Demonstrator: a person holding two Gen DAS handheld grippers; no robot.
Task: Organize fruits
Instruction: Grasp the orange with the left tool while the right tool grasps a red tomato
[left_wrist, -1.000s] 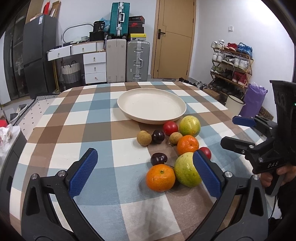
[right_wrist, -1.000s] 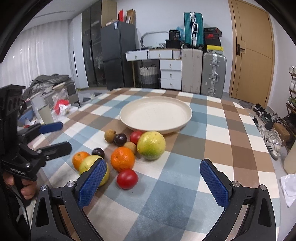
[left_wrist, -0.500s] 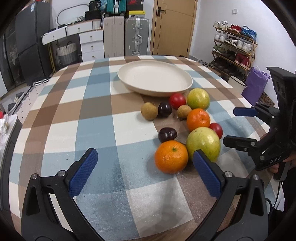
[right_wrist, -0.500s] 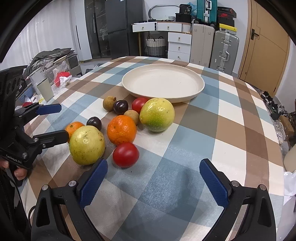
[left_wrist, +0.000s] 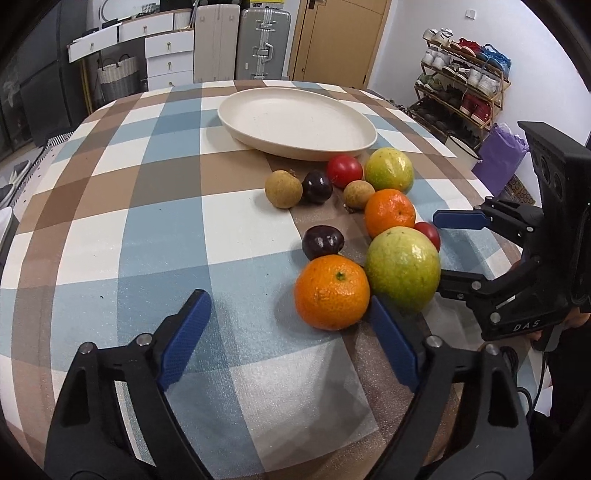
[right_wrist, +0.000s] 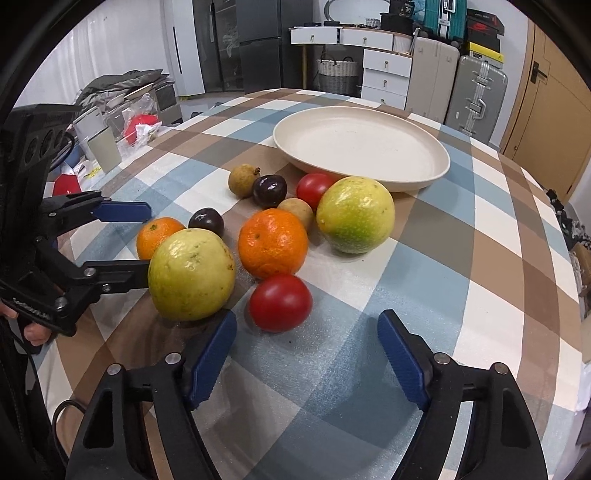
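Both grippers are coming down closer over the fruit than a second ago, with nothing lifted yet. The tabletop (left_wrist: 155, 236) is giving open room at nine o'clock, its edge falling away at three. The plate (left_wrist: 295, 122) is sitting empty at twelve o'clock of the pile. The left gripper (left_wrist: 291, 343) is closing its jaws, still released, beside the near orange (left_wrist: 331, 291). The right gripper (right_wrist: 306, 354) is closing likewise, empty, just short of the red tomato (right_wrist: 280, 302).
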